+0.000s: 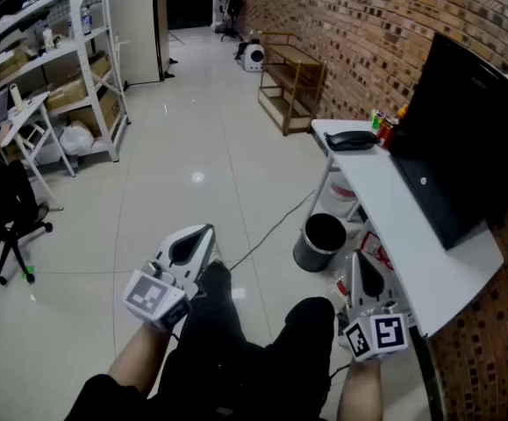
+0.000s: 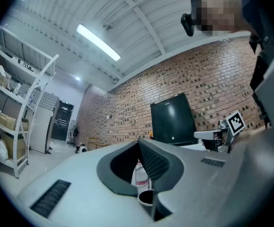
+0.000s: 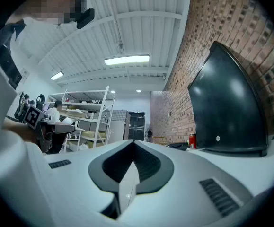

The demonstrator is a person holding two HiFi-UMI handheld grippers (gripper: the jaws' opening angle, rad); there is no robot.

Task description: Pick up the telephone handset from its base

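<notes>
Telephone handset (image 1: 352,139) lies at the far end of the white table (image 1: 411,235), well apart from both grippers. Left gripper (image 1: 199,238) and right gripper (image 1: 364,274) are pinched closed and empty. Arriving without opening could shove it off the edge.

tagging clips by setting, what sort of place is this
Likely a workshop-style office or lab: a bare brick wall, white metal shelving loaded with boxes, and a long white desk carrying a large dark monitor and a telephone.
</notes>
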